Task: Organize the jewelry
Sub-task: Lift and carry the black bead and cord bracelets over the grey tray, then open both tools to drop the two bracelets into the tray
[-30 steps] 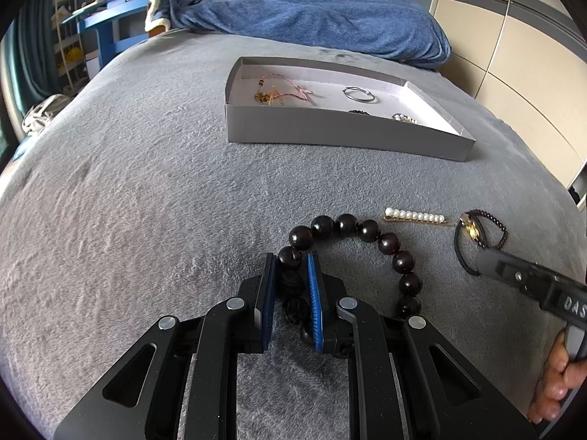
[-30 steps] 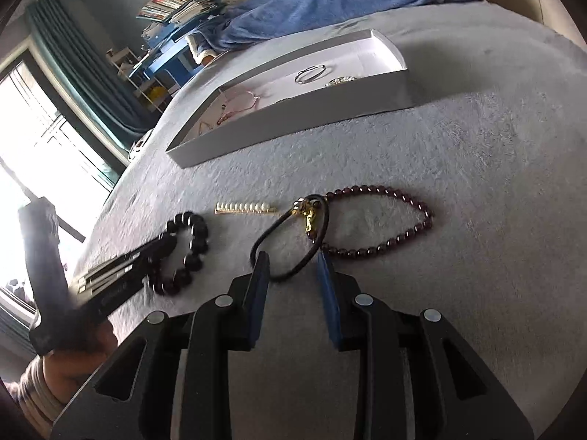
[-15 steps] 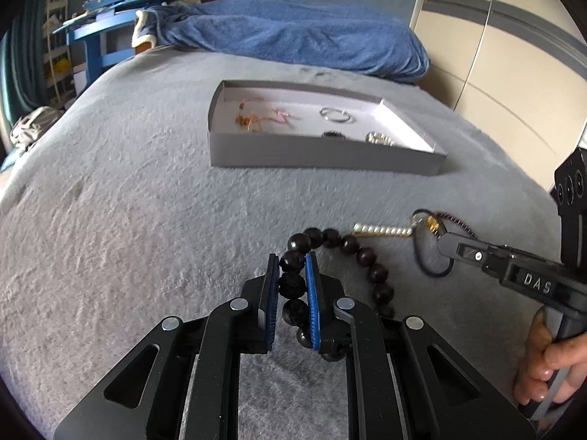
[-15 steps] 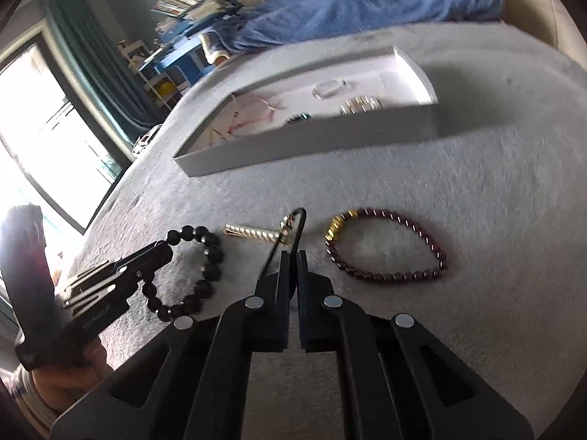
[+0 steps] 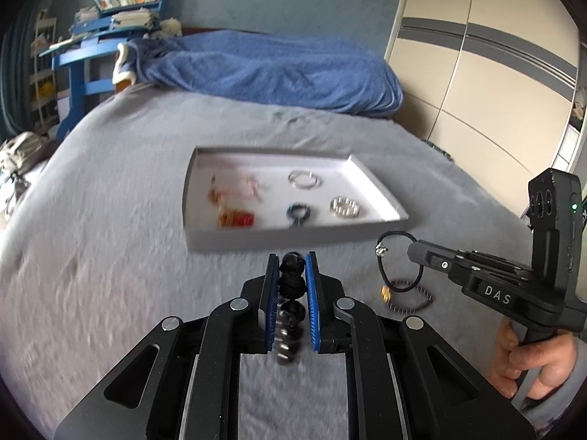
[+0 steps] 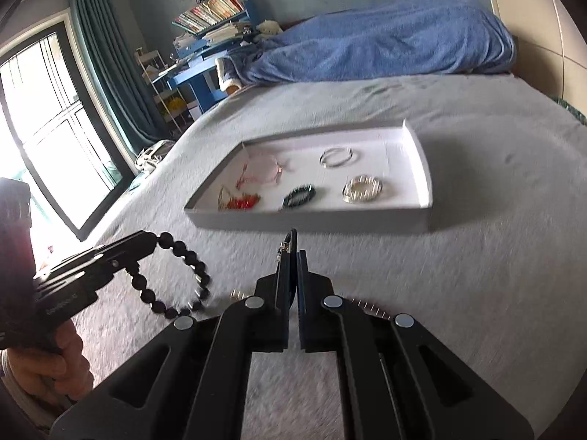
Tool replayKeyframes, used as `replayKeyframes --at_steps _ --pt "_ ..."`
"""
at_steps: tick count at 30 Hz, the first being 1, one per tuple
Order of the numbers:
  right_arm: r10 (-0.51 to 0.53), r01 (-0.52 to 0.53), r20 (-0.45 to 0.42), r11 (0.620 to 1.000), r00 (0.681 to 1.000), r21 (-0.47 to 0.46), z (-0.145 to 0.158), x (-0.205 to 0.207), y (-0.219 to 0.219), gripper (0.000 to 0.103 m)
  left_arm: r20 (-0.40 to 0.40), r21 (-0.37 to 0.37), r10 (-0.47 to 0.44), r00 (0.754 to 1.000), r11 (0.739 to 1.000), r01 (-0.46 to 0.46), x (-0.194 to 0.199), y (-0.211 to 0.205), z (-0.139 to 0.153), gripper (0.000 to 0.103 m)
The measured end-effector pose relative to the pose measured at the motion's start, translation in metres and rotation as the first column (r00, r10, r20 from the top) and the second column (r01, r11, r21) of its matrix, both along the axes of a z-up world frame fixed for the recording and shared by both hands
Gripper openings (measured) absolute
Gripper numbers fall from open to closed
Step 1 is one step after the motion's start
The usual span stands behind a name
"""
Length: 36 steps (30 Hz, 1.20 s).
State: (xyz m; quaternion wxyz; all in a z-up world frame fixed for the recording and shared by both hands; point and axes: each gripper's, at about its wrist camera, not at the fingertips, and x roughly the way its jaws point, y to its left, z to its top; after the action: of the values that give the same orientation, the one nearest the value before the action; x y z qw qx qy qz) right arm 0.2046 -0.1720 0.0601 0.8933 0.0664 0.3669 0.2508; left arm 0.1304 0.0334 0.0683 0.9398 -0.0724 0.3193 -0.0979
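My left gripper (image 5: 291,258) is shut on a black bead bracelet (image 5: 291,288), which hangs clear of the grey bed; the right wrist view shows the bracelet (image 6: 176,278) dangling from the left gripper (image 6: 148,238). My right gripper (image 6: 293,253) is shut on a black hair tie (image 6: 290,236) with a small charm. In the left wrist view the hair tie's loop (image 5: 394,233) droops from the right gripper (image 5: 412,251). A dark red bead bracelet (image 5: 411,304) lies on the bed below it. The white tray (image 5: 293,238) sits just beyond both grippers.
In the tray (image 6: 330,222) lie a silver bangle (image 6: 335,156), a pearl bracelet (image 6: 361,189), a dark bracelet (image 6: 299,196) and red-gold pieces (image 6: 240,201). A pearl clip (image 6: 370,308) peeks from behind my right gripper. A blue blanket (image 5: 275,69) is heaped at the bed's far end.
The right gripper closed on the hair tie. Both grippers rose, lifting the hair tie and the black bead bracelet off the bed; the tray now looks closer and more open to view.
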Motion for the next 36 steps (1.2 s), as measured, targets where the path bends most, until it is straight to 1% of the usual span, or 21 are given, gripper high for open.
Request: replayKeyframes --at_steps 7,12,15,20,25,29,32,34,36 --pt "-0.014 0.015 0.040 1.000 0.999 -0.025 0.018 0.036 -0.005 0.003 0.057 0.015 -0.006 0.998 1.000 0.006 0.030 0.002 0.030 0.015" --pt "-0.029 0.031 0.039 0.999 0.999 -0.045 0.017 0.066 -0.005 0.003 0.085 0.030 -0.018 0.996 0.999 0.015 0.057 -0.002 0.046 0.015" --pt "-0.043 0.044 0.030 0.998 0.999 -0.049 0.013 0.086 -0.006 0.003 0.079 0.013 -0.025 0.997 1.000 0.024 0.076 -0.005 0.048 0.015" --pt "-0.055 0.055 0.002 0.996 0.998 -0.067 0.001 0.111 -0.004 0.003 0.049 -0.007 -0.022 0.999 1.000 0.023 0.104 -0.008 0.040 0.015" --pt "-0.056 0.054 -0.027 0.996 0.998 -0.075 -0.014 0.119 0.001 0.003 0.013 -0.006 -0.040 0.999 0.999 0.040 0.126 -0.019 0.025 0.015" --pt "-0.042 0.039 -0.039 0.995 0.998 -0.091 -0.023 0.118 0.007 0.003 -0.021 -0.019 -0.068 0.997 0.998 0.068 0.133 -0.027 0.010 0.015" --pt "-0.035 0.031 -0.049 0.996 0.998 -0.089 -0.027 0.119 0.011 0.003 -0.042 -0.048 -0.088 0.995 0.995 0.086 0.134 -0.029 -0.001 0.015" --pt "-0.029 0.025 -0.050 0.996 0.998 -0.084 -0.028 0.119 0.014 0.003 -0.044 -0.053 -0.097 0.994 0.994 0.095 0.133 -0.031 -0.004 0.015" --pt "-0.028 0.023 -0.050 0.995 0.998 -0.094 -0.030 0.119 0.017 0.003 -0.048 -0.042 -0.098 0.994 0.995 0.096 0.133 -0.032 -0.006 0.015"
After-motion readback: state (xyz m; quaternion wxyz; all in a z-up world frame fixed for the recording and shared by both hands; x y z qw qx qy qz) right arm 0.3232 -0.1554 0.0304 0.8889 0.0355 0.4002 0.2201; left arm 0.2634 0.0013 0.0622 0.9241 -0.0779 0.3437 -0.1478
